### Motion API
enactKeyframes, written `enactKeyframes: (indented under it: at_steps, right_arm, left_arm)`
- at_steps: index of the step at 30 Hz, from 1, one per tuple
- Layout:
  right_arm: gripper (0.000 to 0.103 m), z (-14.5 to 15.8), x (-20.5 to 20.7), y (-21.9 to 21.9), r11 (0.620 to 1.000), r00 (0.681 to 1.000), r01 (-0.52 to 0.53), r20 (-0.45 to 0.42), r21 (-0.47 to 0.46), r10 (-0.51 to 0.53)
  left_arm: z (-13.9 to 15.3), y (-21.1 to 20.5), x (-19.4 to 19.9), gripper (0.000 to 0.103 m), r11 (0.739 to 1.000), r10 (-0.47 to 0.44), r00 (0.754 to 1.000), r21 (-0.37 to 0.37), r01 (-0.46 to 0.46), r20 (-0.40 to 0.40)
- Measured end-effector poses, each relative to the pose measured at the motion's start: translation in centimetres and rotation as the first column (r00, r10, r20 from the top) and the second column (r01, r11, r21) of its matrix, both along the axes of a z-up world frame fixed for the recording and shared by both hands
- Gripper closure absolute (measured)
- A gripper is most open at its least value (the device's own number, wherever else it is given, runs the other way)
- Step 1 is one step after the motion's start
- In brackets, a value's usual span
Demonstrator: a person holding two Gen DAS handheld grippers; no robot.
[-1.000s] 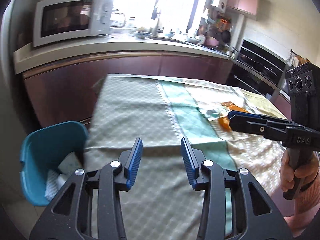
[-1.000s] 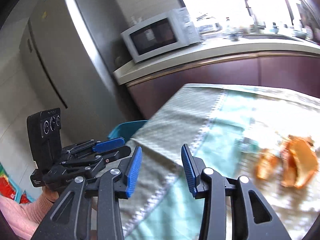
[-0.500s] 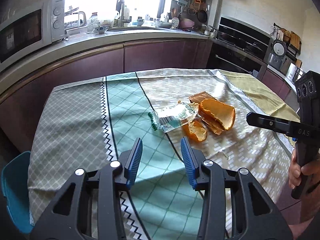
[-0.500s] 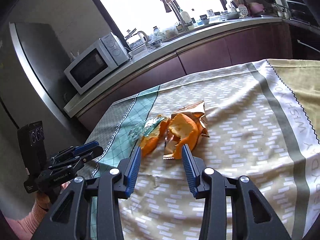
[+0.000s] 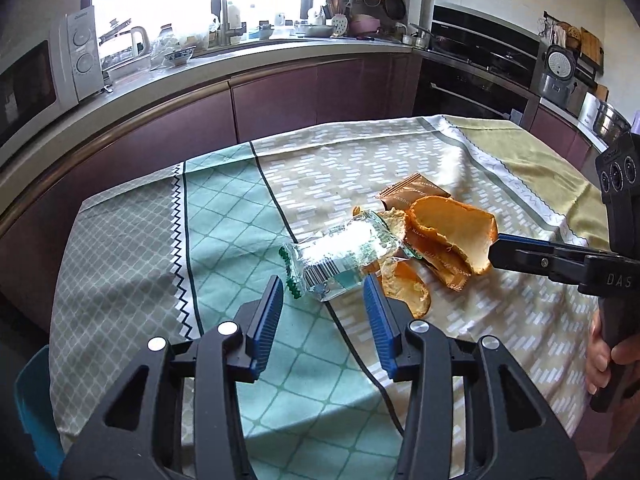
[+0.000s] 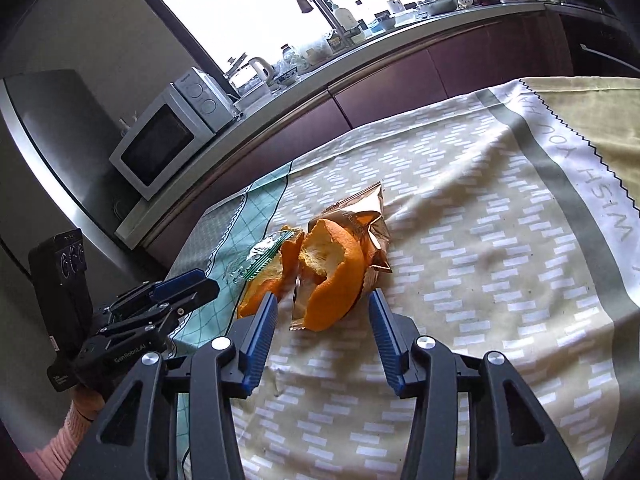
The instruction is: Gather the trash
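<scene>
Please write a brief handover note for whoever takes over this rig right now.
Left tongs: open, empty, lined up on the clear plastic wrapper.
Right tongs: opening, nothing gripped, the large orange peel just ahead between the tips.
Trash sits in one pile on the tablecloth: wrapper, orange peels, brown foil packet.
The blue bin is at the table's left edge.
Done: approach only. Left: grasp every piece and drop it in the bin.
</scene>
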State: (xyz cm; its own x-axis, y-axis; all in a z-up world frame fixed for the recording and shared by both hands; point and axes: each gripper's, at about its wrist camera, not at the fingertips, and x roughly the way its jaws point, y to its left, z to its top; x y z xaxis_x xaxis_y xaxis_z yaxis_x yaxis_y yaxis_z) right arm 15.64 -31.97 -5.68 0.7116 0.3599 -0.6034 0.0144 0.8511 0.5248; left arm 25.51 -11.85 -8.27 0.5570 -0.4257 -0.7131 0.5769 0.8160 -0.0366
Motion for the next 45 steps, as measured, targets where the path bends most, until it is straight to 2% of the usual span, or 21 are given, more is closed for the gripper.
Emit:
enactKeyframes:
  at_steps: [3,5,7,9,13,20,21,22,24,29,32,37,45]
  right_arm:
    - [0.058,-0.1,0.2,0.0,1.000,1.000,0.001,-0.004,0.006,-0.001]
    - [0.058,-0.2,0.3,0.0,1.000,1.000,0.001,-0.009,0.012,-0.001]
    - [0.059,-0.3,0.3,-0.1,1.000,1.000,-0.005,-0.013,0.017,0.005]
    - [0.067,-0.3,0.3,-0.1,1.000,1.000,-0.010,-0.015,0.017,0.010]
    - [0.077,-0.4,0.3,-0.5,0.999,1.000,-0.015,-0.020,0.029,0.015]
    - [0.082,-0.6,-0.3,-1.2,0.998,1.000,-0.013,-0.014,0.061,0.014]
    - [0.082,-0.5,-0.4,-1.3,0.998,1.000,-0.013,-0.011,0.069,0.014]
    - [0.082,-0.5,-0.4,-1.4,0.997,1.000,-0.011,-0.009,0.079,0.012]
    - [0.083,-0.4,-0.6,-1.6,0.996,1.000,-0.012,-0.004,0.093,0.012]
    - [0.083,-0.3,-0.9,-1.8,0.994,1.000,-0.020,0.005,0.105,0.020]
    - [0.083,-0.3,-1.0,-1.9,0.993,1.000,-0.024,0.008,0.112,0.023]
    - [0.083,-0.5,-1.2,-2.2,0.992,1.000,-0.027,0.009,0.121,0.027]
    - [0.084,-0.2,-1.4,-2.4,0.989,0.999,-0.036,0.027,0.147,0.033]
  left_arm:
    - [-0.5,-0.4,0.5,0.065,1.000,-0.006,1.000,0.007,0.006,-0.012]
    - [-0.6,-0.5,0.7,0.070,1.000,-0.012,1.000,-0.005,0.012,-0.029]
    - [-0.7,-0.3,0.9,0.081,1.000,-0.018,0.999,-0.015,0.018,-0.043]
    - [-0.8,-0.3,1.1,0.091,1.000,-0.020,0.998,-0.020,0.019,-0.054]
    - [-0.9,0.0,1.0,0.101,0.999,-0.022,0.998,-0.027,0.020,-0.059]
    - [-0.2,0.1,0.0,0.101,0.999,-0.034,0.999,-0.039,0.033,-0.031]
    - [0.0,0.1,-0.2,0.095,0.999,-0.030,0.999,-0.034,0.030,-0.017]
    - [0.1,0.0,-0.3,0.081,0.999,-0.033,0.999,-0.027,0.033,-0.006]
    - [0.3,-0.2,-0.5,0.066,0.999,-0.033,0.999,-0.007,0.033,0.020]
    - [-0.1,-1.6,0.0,0.061,0.998,-0.057,0.998,0.040,0.056,0.019]
    - [-0.8,-2.1,0.7,0.068,0.997,-0.067,0.998,0.047,0.068,-0.011]
    - [-1.5,-1.8,1.6,0.102,0.997,-0.069,0.995,0.019,0.071,-0.071]
    - [-0.4,-1.2,0.2,0.102,0.998,-0.063,0.998,-0.016,0.063,-0.026]
